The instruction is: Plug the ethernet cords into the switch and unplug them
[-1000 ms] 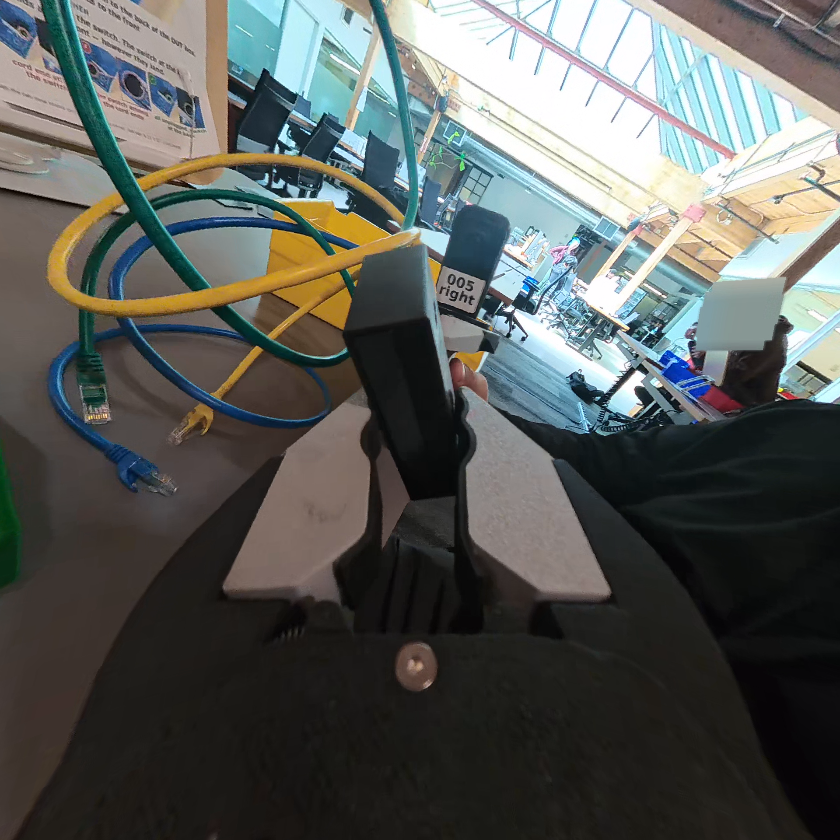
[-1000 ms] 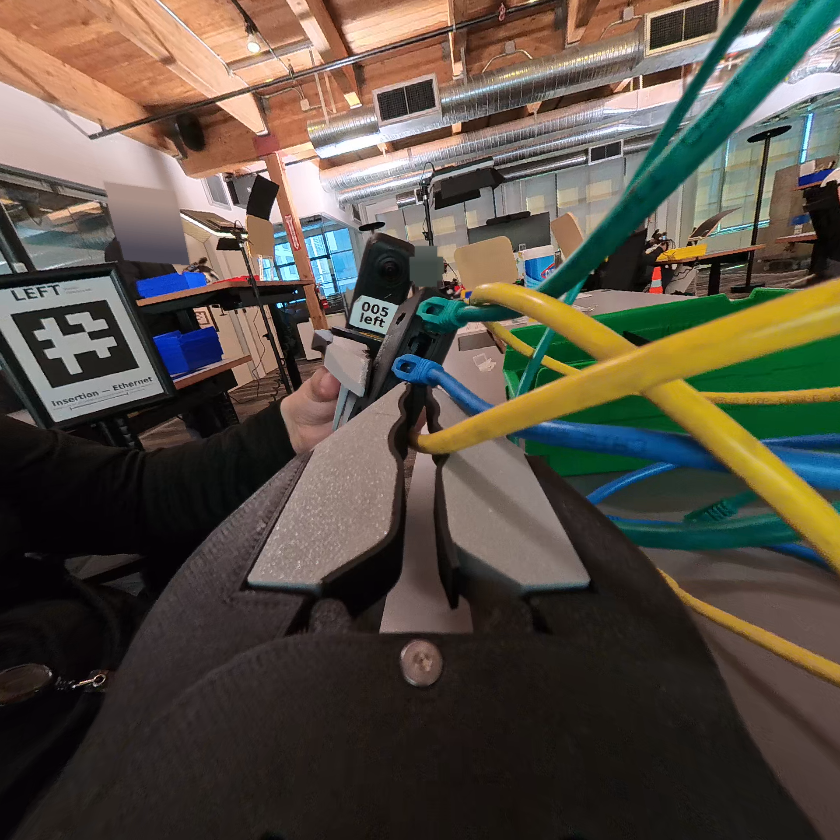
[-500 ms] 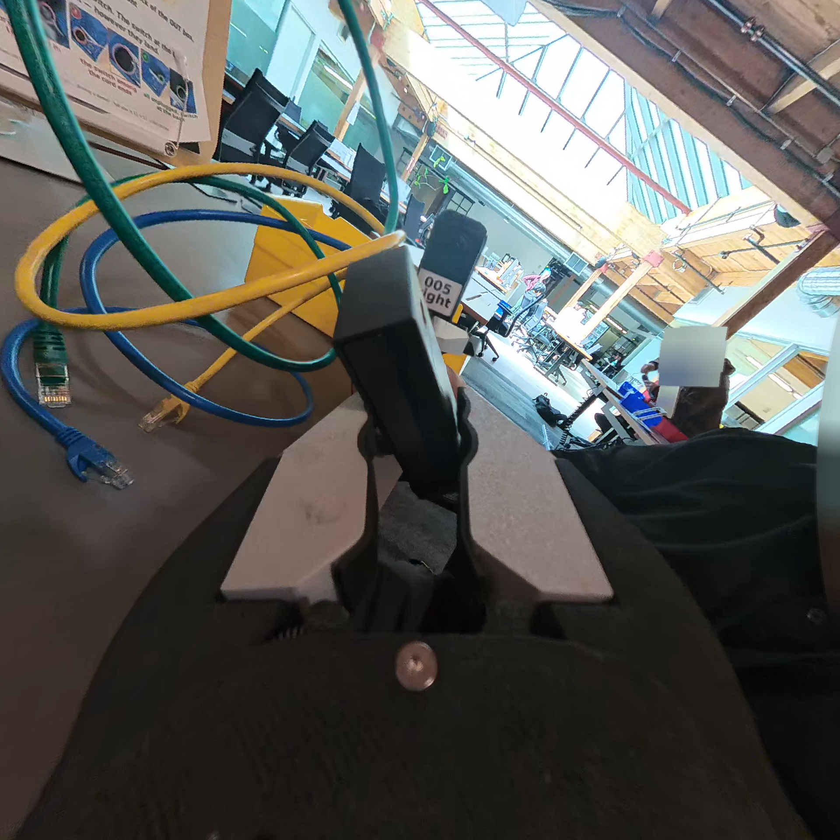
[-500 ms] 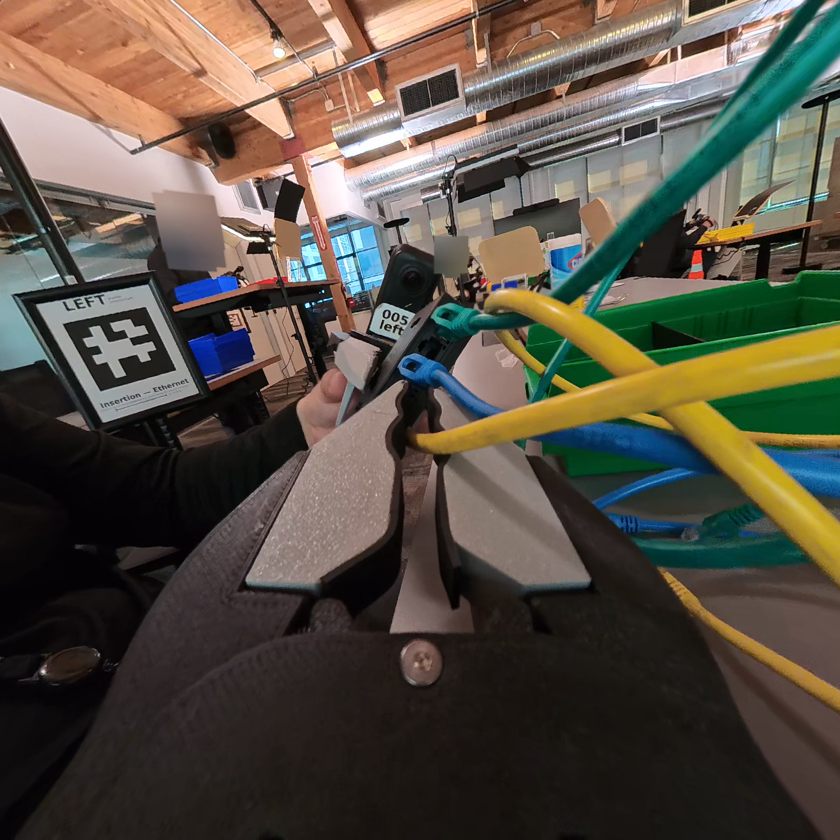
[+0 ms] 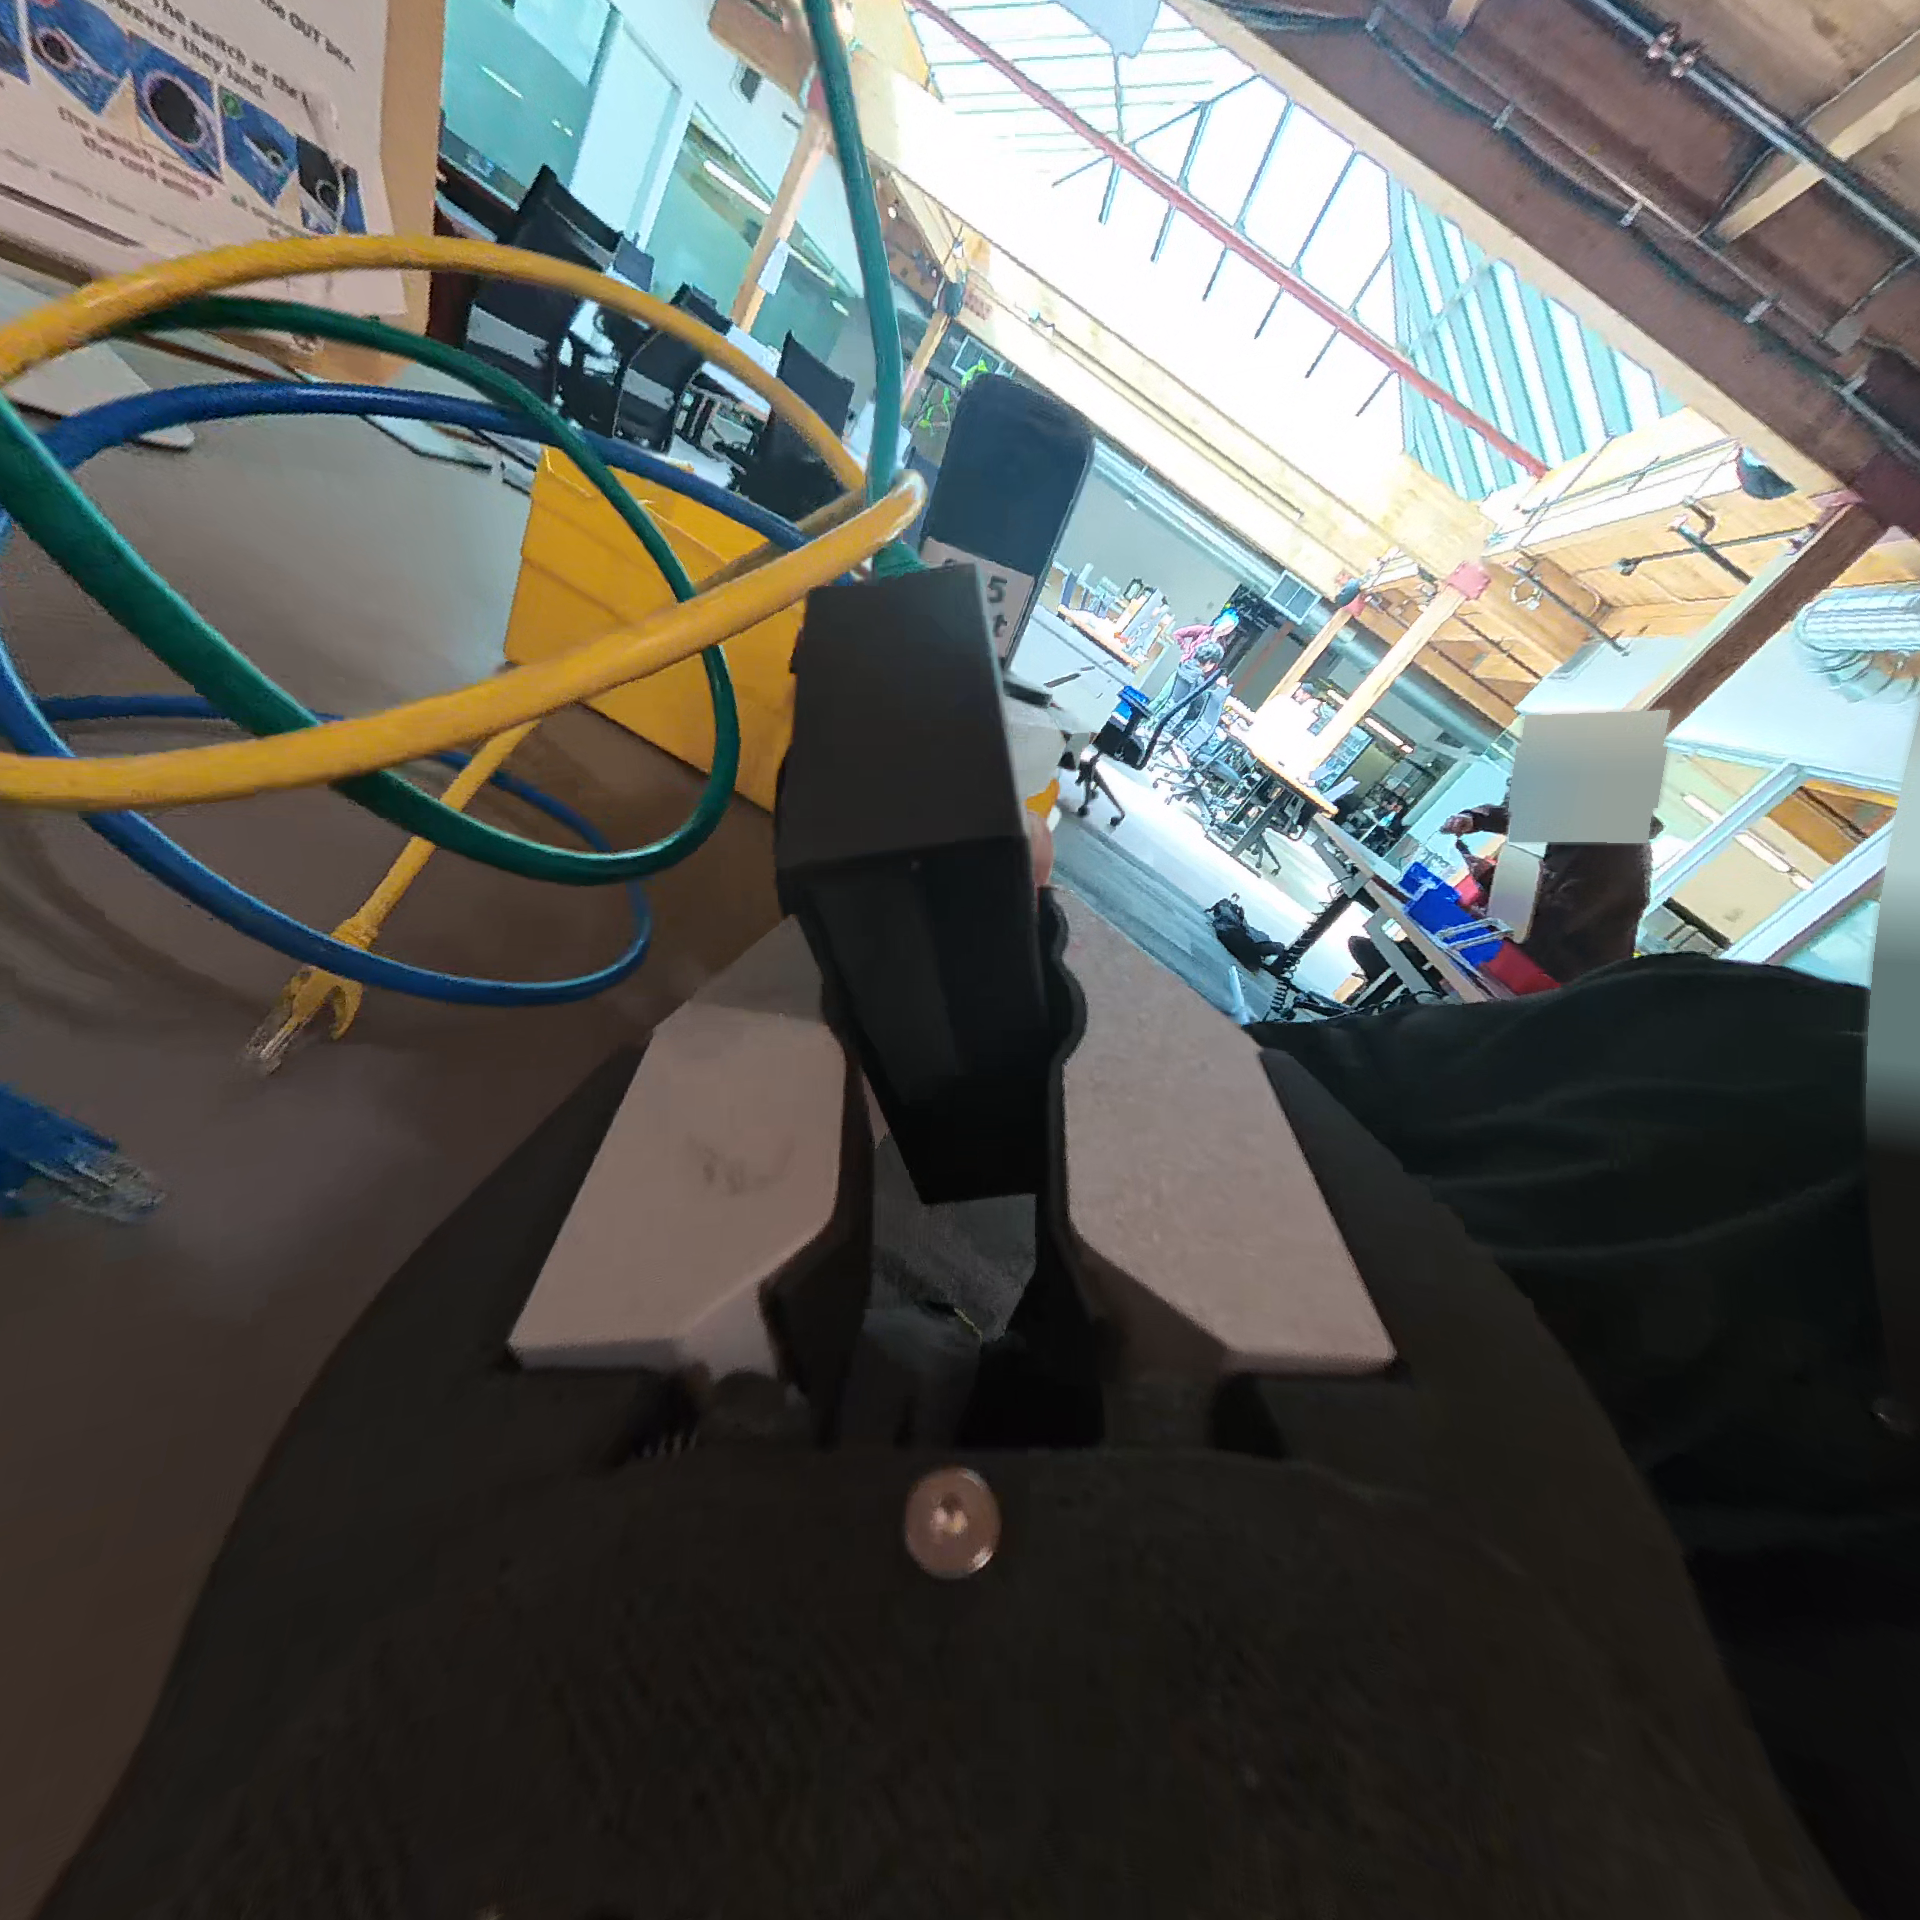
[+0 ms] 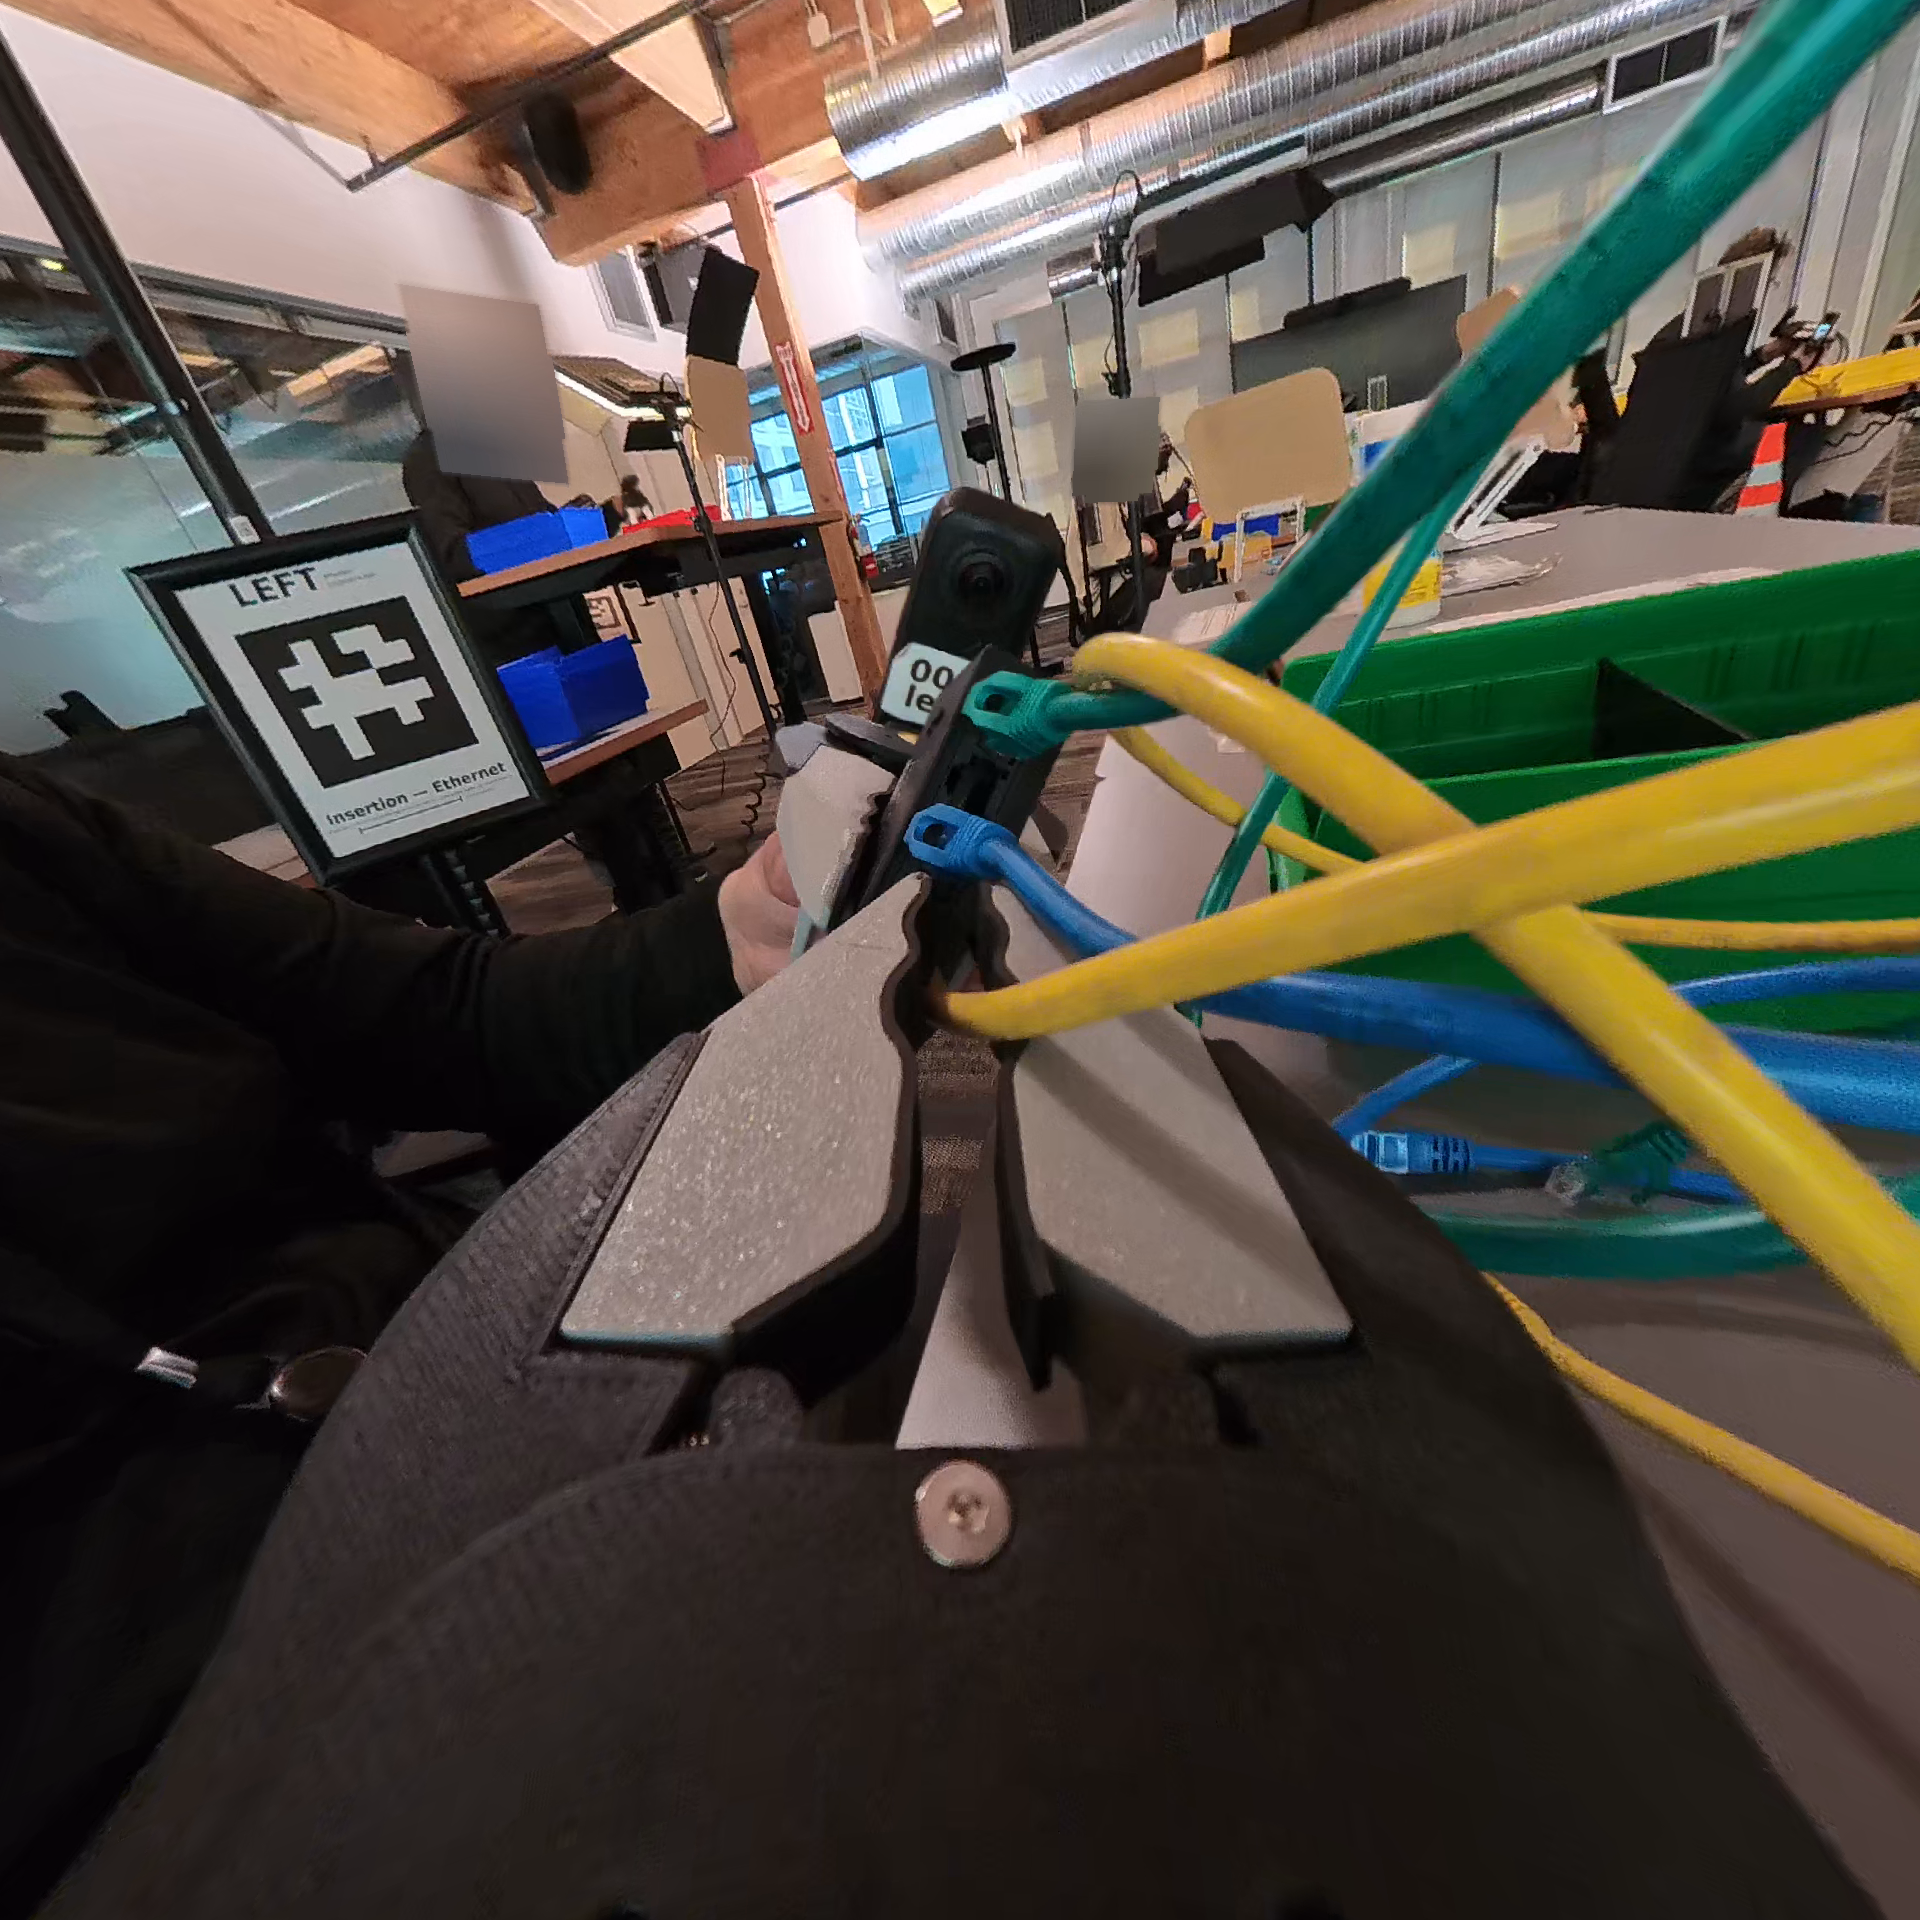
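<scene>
My left gripper point(image 5: 945, 997) is shut on the black switch point(image 5: 904, 831) and holds it tilted above the grey table. In the right wrist view the switch point(image 6: 945, 769) has a green plug point(image 6: 1008, 712) and a blue plug point(image 6: 951, 836) seated in its ports. My right gripper point(image 6: 951, 956) is shut on the yellow cord point(image 6: 1247, 935) right at the switch. The cord's plug end is hidden between my fingers. The yellow point(image 5: 468, 707), green point(image 5: 717, 727) and blue point(image 5: 468, 977) cords loop over the table to the left.
Loose yellow point(image 5: 301, 1013) and blue point(image 5: 73, 1174) plugs lie on the table. A yellow bin point(image 5: 613, 613) stands behind the cords. A green bin point(image 6: 1662, 707) stands at the right, and a framed sign point(image 6: 343, 696) at the left. A black sleeve point(image 6: 468, 987) reaches across. Both grippers' tips are close together, under 4 cm apart.
Both grippers have tilted and moved a little with the switch between them. The cord loops and loose plugs have slid left in the left wrist view. Both grips are unchanged.
</scene>
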Available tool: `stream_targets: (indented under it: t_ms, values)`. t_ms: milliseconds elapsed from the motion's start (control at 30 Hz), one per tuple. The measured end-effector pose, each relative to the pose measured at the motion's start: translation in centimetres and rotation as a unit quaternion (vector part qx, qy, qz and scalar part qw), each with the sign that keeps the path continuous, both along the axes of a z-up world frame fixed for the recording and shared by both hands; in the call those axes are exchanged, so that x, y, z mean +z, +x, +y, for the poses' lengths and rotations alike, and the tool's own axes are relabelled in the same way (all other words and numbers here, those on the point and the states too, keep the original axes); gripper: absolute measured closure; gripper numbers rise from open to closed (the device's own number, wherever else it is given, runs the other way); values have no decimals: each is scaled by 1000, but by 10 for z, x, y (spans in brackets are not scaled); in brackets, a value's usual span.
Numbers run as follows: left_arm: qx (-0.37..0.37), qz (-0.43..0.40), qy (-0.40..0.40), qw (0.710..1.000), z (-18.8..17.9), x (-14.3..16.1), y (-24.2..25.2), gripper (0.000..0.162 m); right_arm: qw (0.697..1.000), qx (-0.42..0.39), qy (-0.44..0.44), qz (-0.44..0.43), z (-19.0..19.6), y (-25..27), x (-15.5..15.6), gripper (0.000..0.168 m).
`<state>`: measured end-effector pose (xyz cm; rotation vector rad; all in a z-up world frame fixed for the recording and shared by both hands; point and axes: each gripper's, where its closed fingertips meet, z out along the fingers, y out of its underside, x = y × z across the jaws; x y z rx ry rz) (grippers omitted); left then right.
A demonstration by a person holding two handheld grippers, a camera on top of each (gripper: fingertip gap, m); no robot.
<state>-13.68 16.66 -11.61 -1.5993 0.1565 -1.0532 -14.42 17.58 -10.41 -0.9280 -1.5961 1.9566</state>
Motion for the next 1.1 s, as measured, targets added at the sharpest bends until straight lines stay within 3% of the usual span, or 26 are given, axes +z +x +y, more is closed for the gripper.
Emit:
stream_targets:
  t_ms: [200, 367, 467, 600, 700, 1100]
  values:
    - [20, -8, 22, 1000, -1, 10, -4, 134, 999, -9, 28, -19, 5, 8, 7, 133]
    - [45, -5, 43, 998, 1, 16, -6, 134, 998, 9, -16, -59, 5, 12, 12, 105]
    - [36, -10, 51, 998, 0, 18, -1, 134, 998, -13, -27, -47, 11, 10, 17, 135]
    - [47, 2, 58, 997, 2, 18, -1, 134, 997, 2, -25, -70, 7, 13, 13, 133]
    - [53, 3, 61, 997, 2, 19, -2, 134, 995, 21, -29, -94, 3, 14, 6, 148]
    - [73, 24, 47, 996, 8, 10, -6, 134, 993, 22, -26, -116, -4, 4, -9, 153]
